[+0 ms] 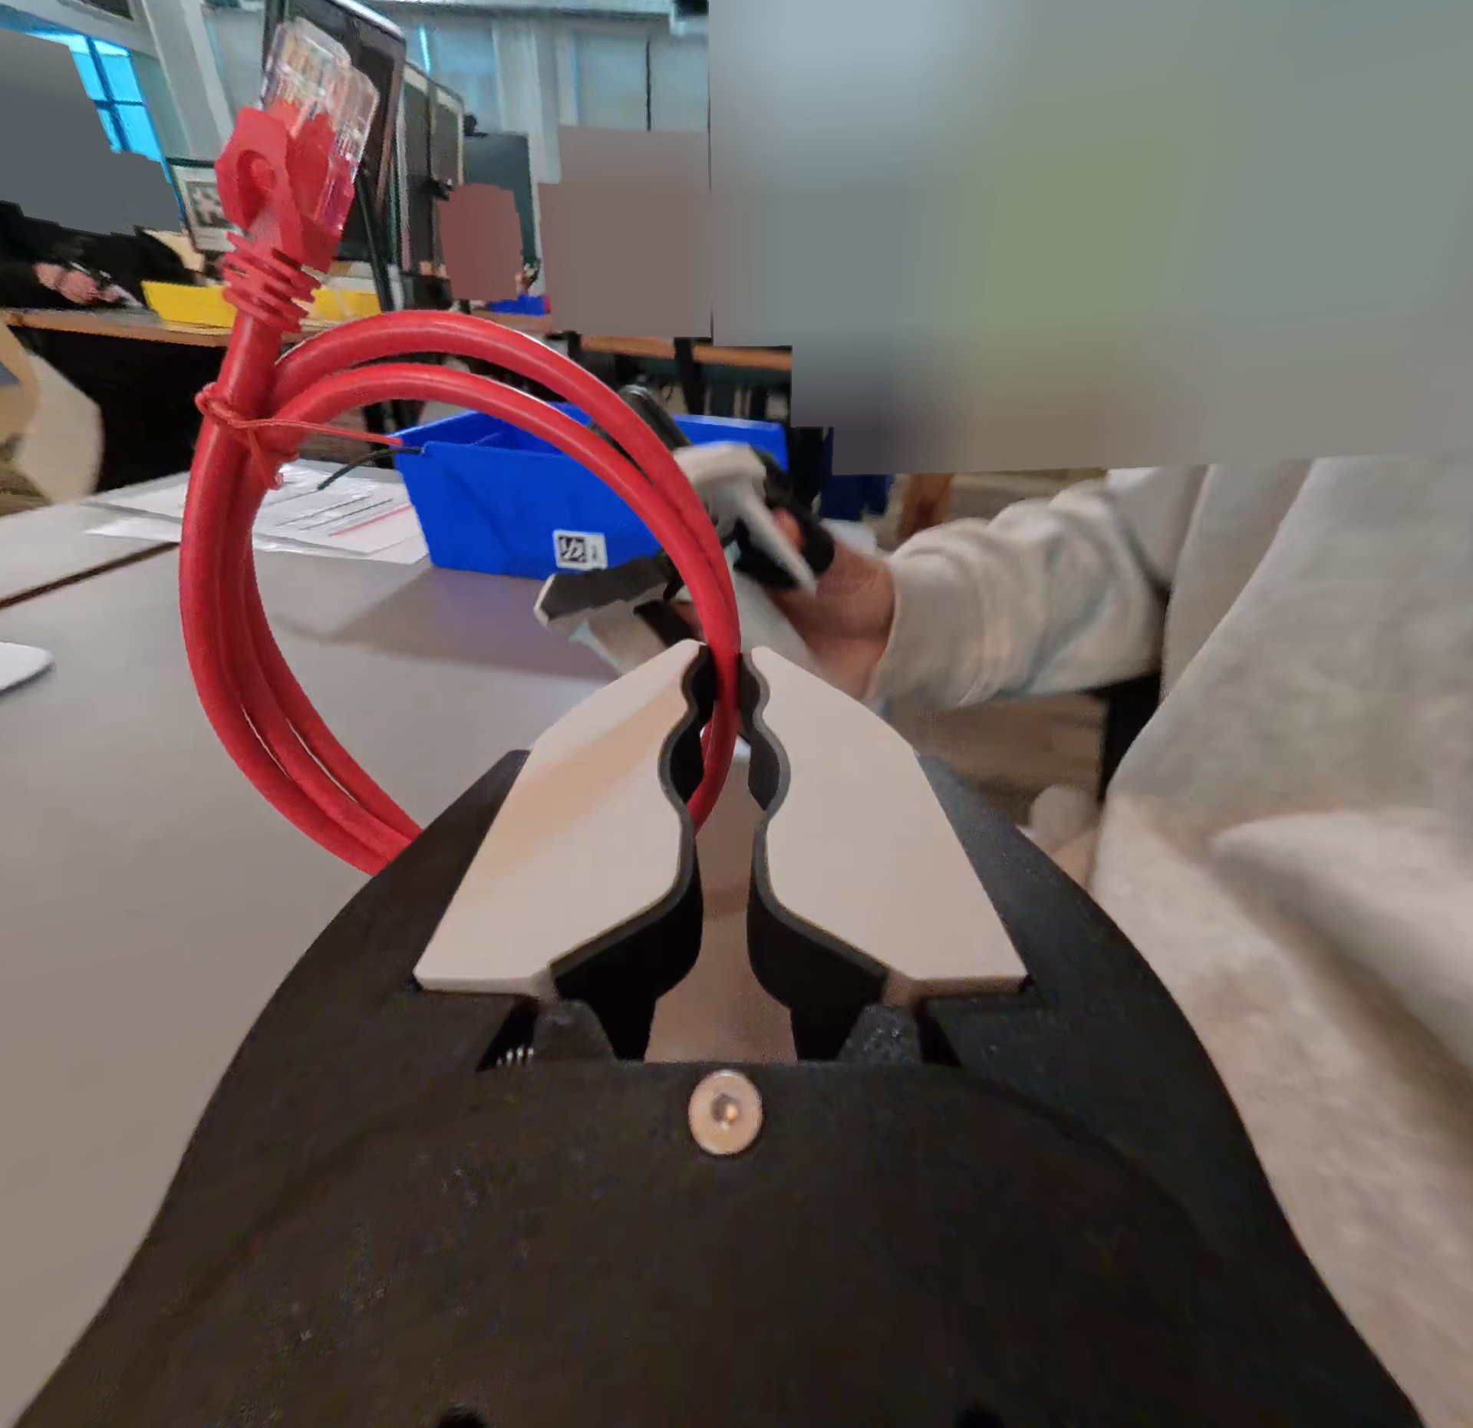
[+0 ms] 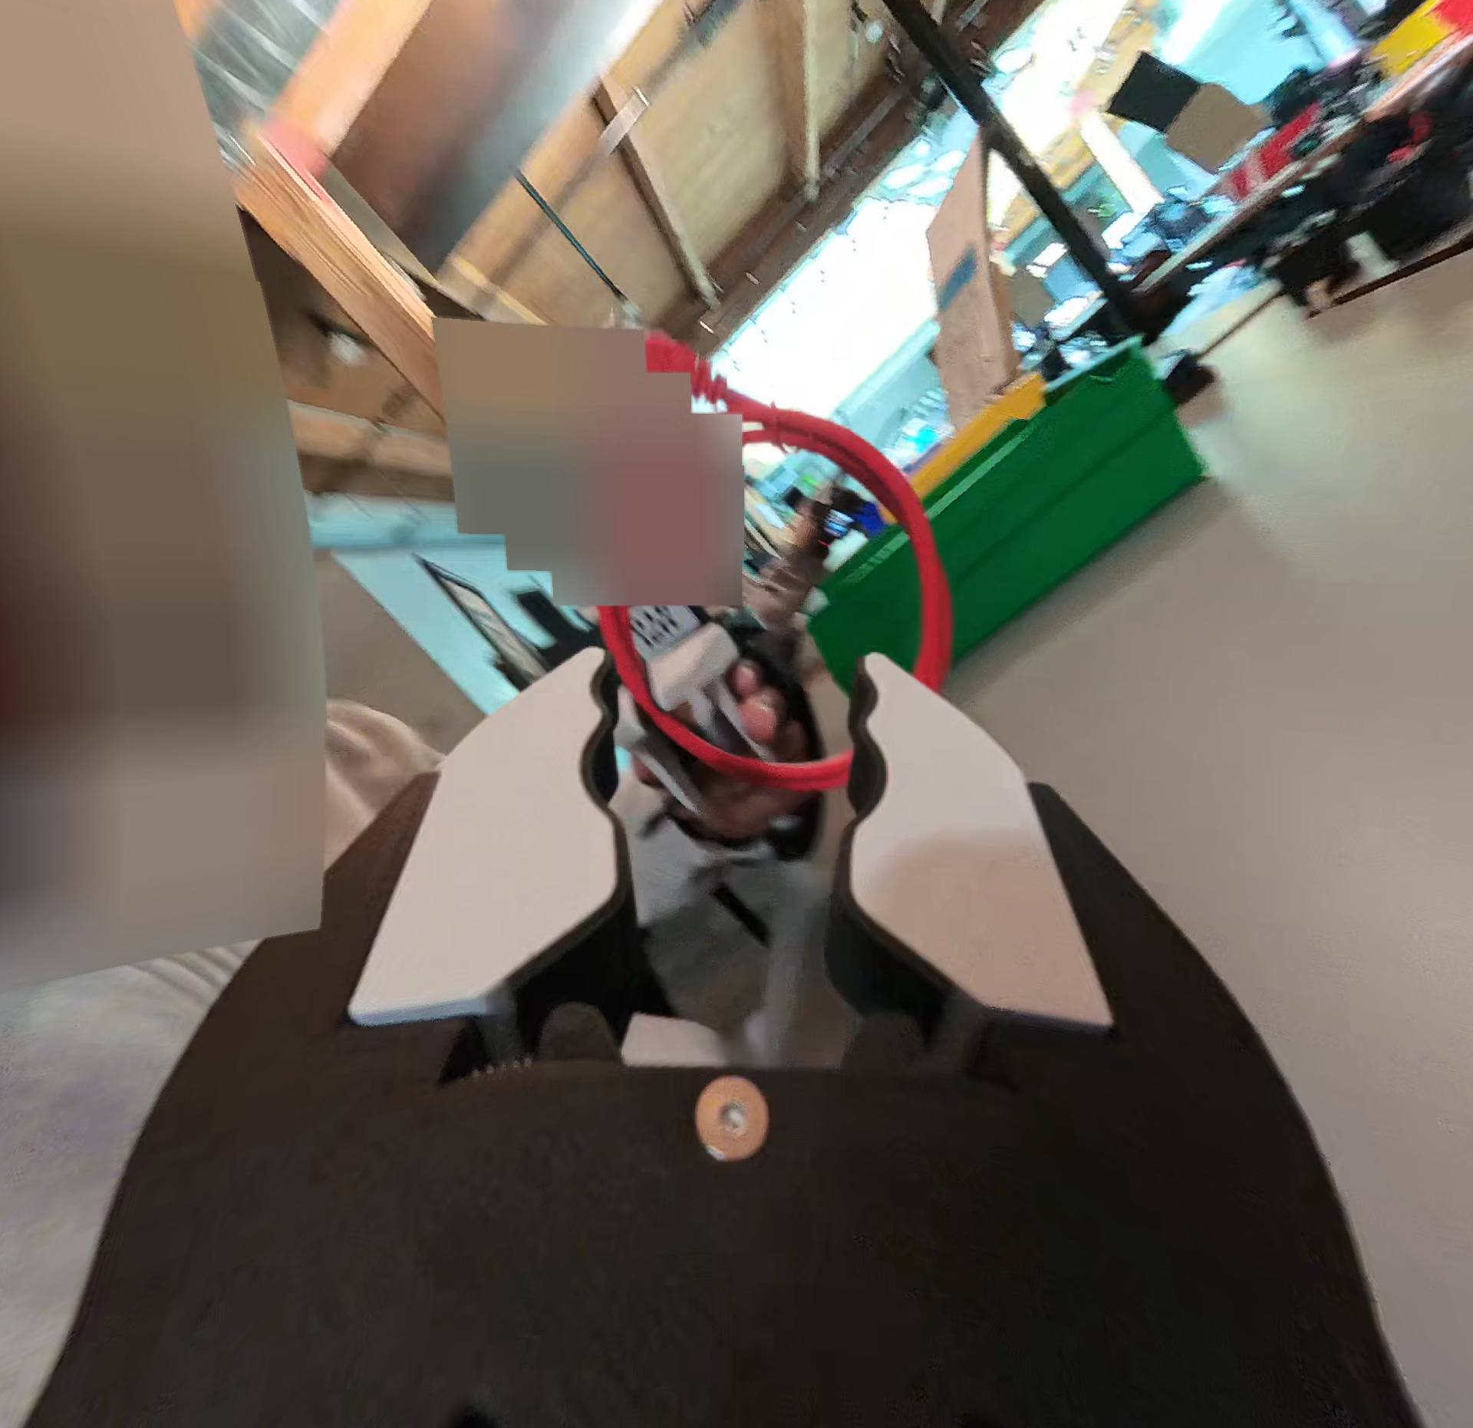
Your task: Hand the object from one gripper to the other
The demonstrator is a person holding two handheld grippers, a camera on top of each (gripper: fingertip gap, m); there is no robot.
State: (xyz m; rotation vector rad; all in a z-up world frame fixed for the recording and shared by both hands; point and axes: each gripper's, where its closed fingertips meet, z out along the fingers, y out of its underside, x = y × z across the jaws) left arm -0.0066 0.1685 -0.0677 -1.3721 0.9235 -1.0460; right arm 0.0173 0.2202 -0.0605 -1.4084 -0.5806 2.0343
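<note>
The left gripper (image 1: 725, 664) pinches the red cable coil (image 1: 215, 608); the spread right gripper (image 2: 729, 672), just short of it, must next close on the loop.

Colours of cable, grippers and bins.
Red cable (image 1: 239, 672), clear plug at 11 o'clock; white-and-black left gripper (image 1: 727, 672); blue bin (image 1: 510, 505); green bin (image 2: 1036, 529) at 2 o'clock.

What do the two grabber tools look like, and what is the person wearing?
Both the left tool and the right tool have a black body, two pale fingers with wavy black inner edges, and one silver screw. The sleeve is light grey.
</note>
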